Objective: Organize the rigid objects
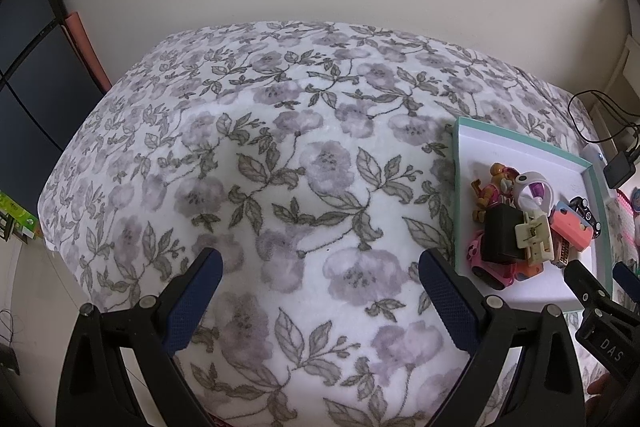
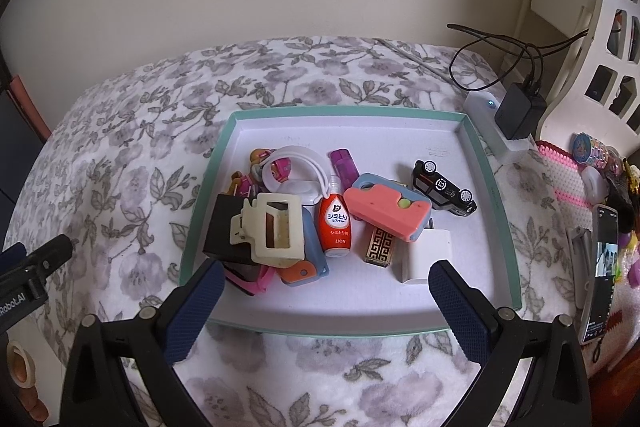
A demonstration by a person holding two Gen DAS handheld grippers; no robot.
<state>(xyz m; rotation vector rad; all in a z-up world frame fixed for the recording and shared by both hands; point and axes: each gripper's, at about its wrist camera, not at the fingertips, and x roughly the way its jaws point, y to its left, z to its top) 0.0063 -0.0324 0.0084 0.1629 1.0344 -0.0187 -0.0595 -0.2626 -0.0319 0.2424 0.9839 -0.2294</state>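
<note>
As the left wrist view shows it, the left claw [image 1: 320, 291] hangs wide and empty over the flowered blanket [image 1: 256, 155], where no loose object lies; the tray [image 1: 460, 195] with its pile sits to the right. In the right wrist view, the right claw [image 2: 324, 295] is also wide and empty at the tray's near rim, and the hair clip [image 2: 270, 229], red bottle [image 2: 335, 223] and toy car [image 2: 444, 189] already lie inside, so the gathering seems nearly finished.

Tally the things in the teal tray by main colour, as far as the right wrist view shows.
Tray contents, pile partly hidden:
Black: 2, box, toy car
White or cream: 4
Pink, salmon or orange: 4
Purple: 1
Red: 1, bottle
Gold: 1
Total: 13
</note>
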